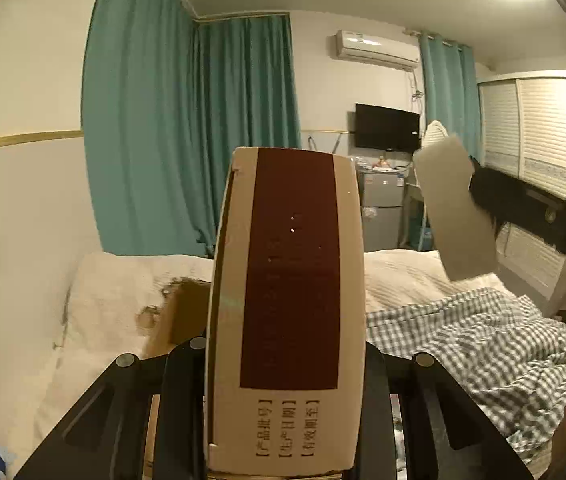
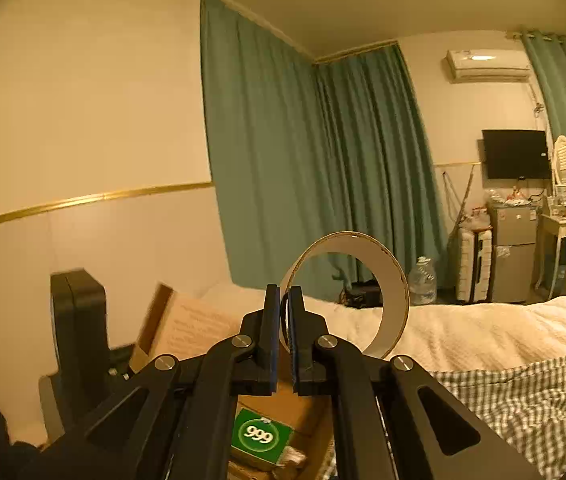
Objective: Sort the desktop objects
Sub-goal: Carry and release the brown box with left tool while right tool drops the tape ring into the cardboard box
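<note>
My left gripper (image 1: 285,344) is shut on a tall beige box with a dark red panel and printed text (image 1: 289,304), held upright in the air above the bed. My right gripper (image 2: 284,300) is shut on the wall of a cardboard tape ring (image 2: 393,280), held up. The right gripper with the ring also shows at the right of the left wrist view (image 1: 457,208). Under the right gripper, an open cardboard box (image 2: 181,326) holds a green pack marked 999 (image 2: 259,436). The same box shows partly behind the held box (image 1: 181,312).
A bed with a cream blanket (image 2: 463,328) and a checked quilt (image 1: 483,344) lies ahead. A black object (image 2: 77,340) stands left of the cardboard box. Teal curtains (image 2: 303,160), a TV, a small fridge and a dressing table are far behind.
</note>
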Available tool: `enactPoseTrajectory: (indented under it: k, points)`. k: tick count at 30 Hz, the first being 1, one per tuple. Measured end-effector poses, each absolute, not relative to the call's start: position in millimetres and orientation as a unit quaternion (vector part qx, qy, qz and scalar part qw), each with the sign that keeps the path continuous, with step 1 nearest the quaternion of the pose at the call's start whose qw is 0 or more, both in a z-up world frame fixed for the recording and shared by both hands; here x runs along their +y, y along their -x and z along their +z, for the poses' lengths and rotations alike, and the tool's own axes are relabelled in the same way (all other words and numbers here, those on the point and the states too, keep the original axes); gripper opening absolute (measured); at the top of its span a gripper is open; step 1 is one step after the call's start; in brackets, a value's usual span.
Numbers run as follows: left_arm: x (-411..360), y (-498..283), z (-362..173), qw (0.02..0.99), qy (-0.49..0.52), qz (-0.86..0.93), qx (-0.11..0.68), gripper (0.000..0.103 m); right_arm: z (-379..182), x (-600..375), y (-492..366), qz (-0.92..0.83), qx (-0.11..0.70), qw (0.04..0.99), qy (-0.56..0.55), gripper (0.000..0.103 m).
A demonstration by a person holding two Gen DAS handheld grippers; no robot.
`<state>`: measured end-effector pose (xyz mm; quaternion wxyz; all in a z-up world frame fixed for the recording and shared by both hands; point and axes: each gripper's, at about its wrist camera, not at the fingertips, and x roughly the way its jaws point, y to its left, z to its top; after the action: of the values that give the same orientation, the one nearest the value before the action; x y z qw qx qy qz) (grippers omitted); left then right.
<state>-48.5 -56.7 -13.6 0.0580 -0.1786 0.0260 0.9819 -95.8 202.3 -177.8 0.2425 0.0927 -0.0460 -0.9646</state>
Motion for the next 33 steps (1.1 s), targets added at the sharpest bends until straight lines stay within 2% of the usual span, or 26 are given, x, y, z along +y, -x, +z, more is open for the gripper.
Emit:
enactPoseTrajectory:
  k: [11,17,26,27,29,30,31,33]
  points:
    - [-98,92,-38,0.038,0.236,0.971,0.005,0.029,-217,149,145,-0.949,-0.037,0.262,-0.169,0.003]
    - [-99,117,-59,0.033,0.282,0.959,0.018,0.029,-239,137,179,-0.938,-0.029,0.254,-0.236,0.004]
    - [-97,142,-83,0.044,0.346,0.937,0.025,0.032,-269,142,231,-0.902,-0.066,0.257,-0.339,0.006]
    - [-96,143,-81,0.042,0.347,0.937,0.026,0.035,-270,144,234,-0.900,-0.071,0.257,-0.345,0.009]
    - [-94,143,-72,0.040,0.343,0.938,0.023,0.053,-270,150,237,-0.897,-0.080,0.249,-0.357,0.026]
    - [-93,142,-68,0.038,0.339,0.940,0.022,0.062,-269,152,237,-0.896,-0.085,0.243,-0.361,0.043]
    - [-96,141,-66,0.034,0.334,0.942,0.022,0.064,-267,156,237,-0.896,-0.091,0.238,-0.364,0.055]
    - [-101,139,-60,0.032,0.331,0.943,0.020,0.064,-260,165,235,-0.897,-0.103,0.233,-0.361,0.056]
